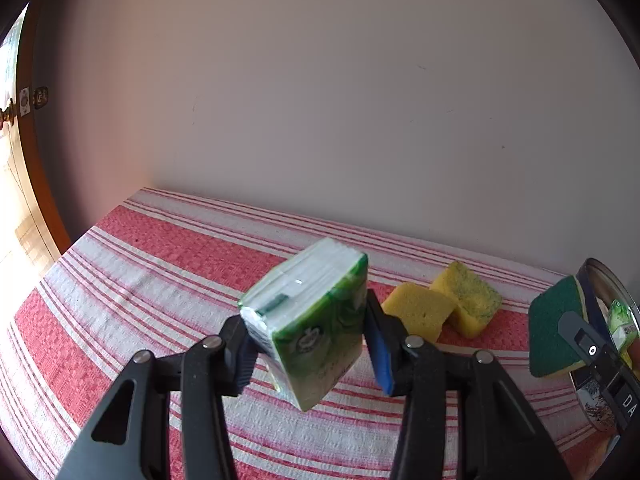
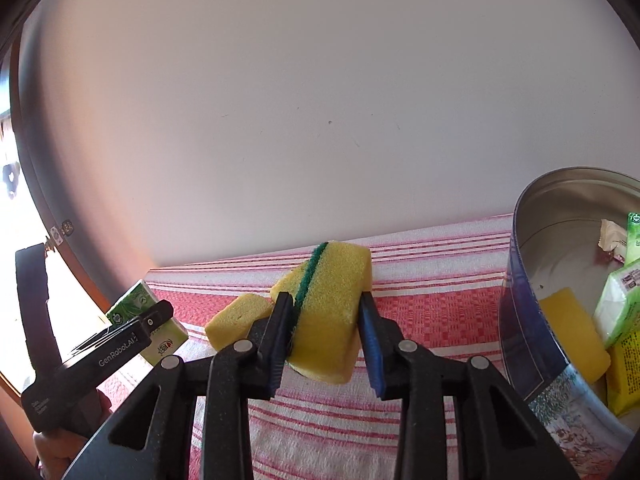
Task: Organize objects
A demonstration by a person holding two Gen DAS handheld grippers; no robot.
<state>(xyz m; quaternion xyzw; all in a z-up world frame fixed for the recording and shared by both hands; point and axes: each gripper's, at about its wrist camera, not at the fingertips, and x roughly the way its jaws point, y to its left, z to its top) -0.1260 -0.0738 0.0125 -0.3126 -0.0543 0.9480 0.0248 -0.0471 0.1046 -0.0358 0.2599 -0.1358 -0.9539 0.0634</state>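
Nearest to me, my left gripper (image 1: 308, 350) is clamped on a green-and-white tissue pack (image 1: 310, 320), tilted and lifted above the red-and-white striped cloth (image 1: 168, 264), its small round logo too blurred to read; in the right wrist view that gripper's body reads "GenRobot.AI". My right gripper (image 2: 324, 332) squeezes a yellow sponge with a green scouring layer (image 2: 328, 312), held on edge off the cloth. Farther off, two loose yellow sponges (image 1: 440, 304) lie touching on the cloth, and the round metal tin (image 2: 560, 240) at right holds a sponge and packs with unreadable print.
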